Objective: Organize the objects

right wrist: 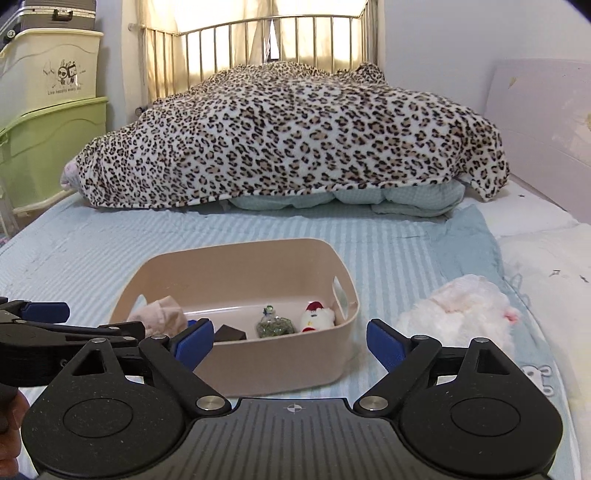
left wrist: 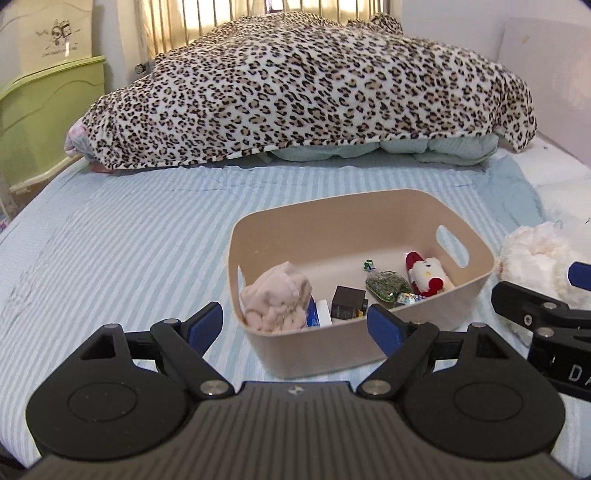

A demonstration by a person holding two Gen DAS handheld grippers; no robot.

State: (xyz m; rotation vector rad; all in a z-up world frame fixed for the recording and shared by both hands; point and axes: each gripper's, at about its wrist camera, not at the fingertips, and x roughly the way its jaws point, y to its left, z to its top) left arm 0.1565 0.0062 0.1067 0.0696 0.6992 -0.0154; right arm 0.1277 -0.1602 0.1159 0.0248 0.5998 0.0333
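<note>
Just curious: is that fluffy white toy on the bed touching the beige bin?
Apart. The right wrist view shows a strip of striped bedsheet between the fluffy white toy and the beige bin.

Daylight glows through the curtains (right wrist: 207, 33) behind my bed's headboard, blowing out there. The scene stays soft, evenly lit and sharp. Fisheye bending darkens my corners.

Each gripper, the left gripper (left wrist: 295, 325) and the right gripper (right wrist: 290, 341), is built from matte black linkage arms joined by silver pivot pins, above two round black discs. The fingertips (left wrist: 384, 328) are capped with blue pads. A ribbed grey body is marked with a small crosshair.
</note>
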